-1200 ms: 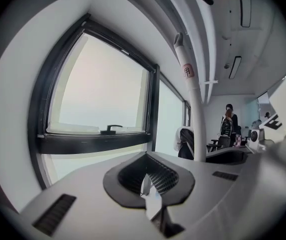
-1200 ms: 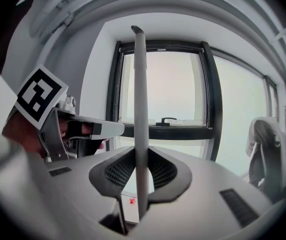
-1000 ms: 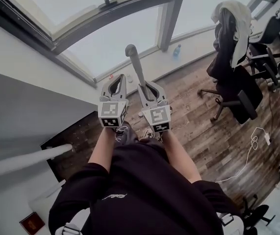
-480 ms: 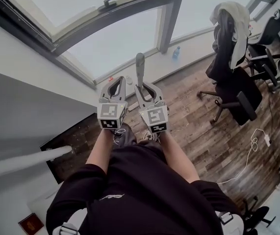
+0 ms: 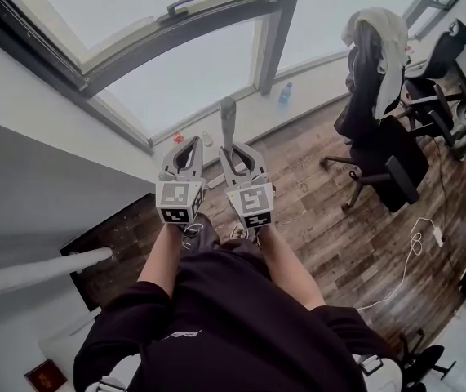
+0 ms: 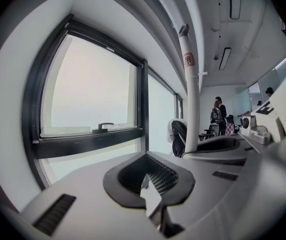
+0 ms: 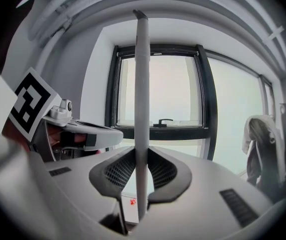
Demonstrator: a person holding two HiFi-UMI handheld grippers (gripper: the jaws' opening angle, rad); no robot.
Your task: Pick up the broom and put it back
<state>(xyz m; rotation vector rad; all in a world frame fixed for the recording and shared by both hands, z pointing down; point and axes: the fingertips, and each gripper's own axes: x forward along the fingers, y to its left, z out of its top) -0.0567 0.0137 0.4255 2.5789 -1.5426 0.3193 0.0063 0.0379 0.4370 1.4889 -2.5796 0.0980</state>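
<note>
here, right gripper [image 5: 233, 150] fingers [image 7: 113, 171] clamping round grey broom handle [image 7: 141, 84], left gripper [image 5: 185, 144] fingers closed

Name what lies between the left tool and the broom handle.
Nothing: in the head view the left tool and the broom handle, clamped in the right tool, stand side by side with a bare gap.

The broom handle [image 5: 228, 119] is pale grey, the left gripper [image 5: 185, 149] and right gripper [image 5: 238, 155] light grey with black-and-white marker cubes, the plank floor [image 5: 330, 219] dark brown.

red label [image 6: 189, 60] on broom handle [image 6: 191, 109], print illegible
</note>
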